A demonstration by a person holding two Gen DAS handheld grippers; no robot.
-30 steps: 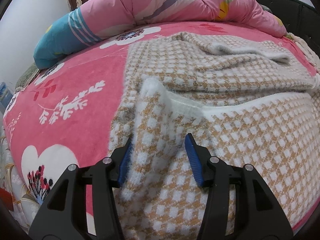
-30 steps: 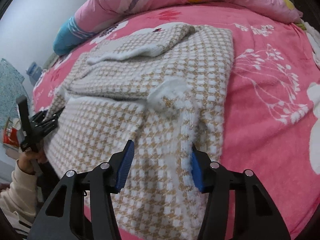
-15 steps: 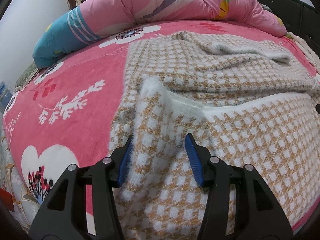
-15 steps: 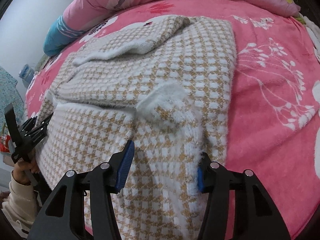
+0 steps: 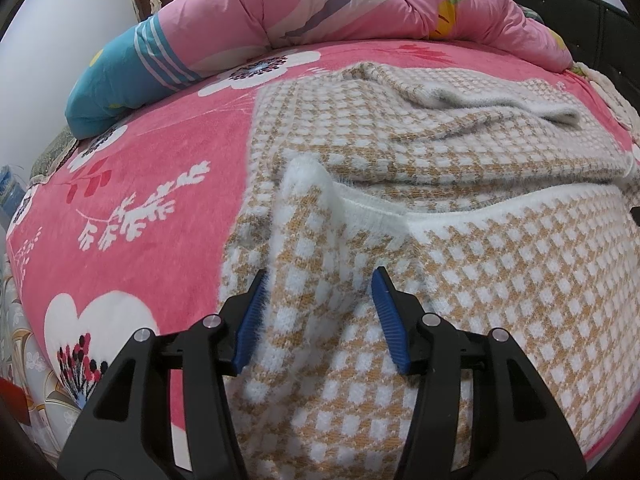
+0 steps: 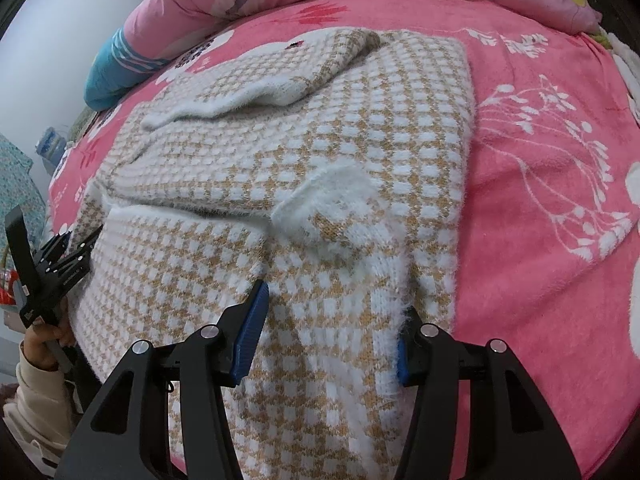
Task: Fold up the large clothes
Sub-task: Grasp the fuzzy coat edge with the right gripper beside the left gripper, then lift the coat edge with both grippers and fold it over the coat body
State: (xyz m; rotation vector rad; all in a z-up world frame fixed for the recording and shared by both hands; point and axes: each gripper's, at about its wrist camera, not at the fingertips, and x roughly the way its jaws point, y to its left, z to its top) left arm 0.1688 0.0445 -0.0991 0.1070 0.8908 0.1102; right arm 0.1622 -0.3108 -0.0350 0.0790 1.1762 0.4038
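Left claw (image 5: 318, 312): jaws half apart, straddling a sweater (image 5: 460, 208) ridge at the bed's (image 5: 132, 168) near edge, unmoved since 1 second ago. Right claw (image 6: 330, 330): same gap, white trim now hiding its right pad; pinch unconfirmed. Fold likely next.

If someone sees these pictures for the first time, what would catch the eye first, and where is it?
First comes the tan-and-white checked sweater, spread over the middle of the bright pink flowered blanket, with a sleeve folded across its far end. Next come the blue-padded left gripper and right gripper, each straddling a near corner of the sweater. A pink quilt is heaped behind.
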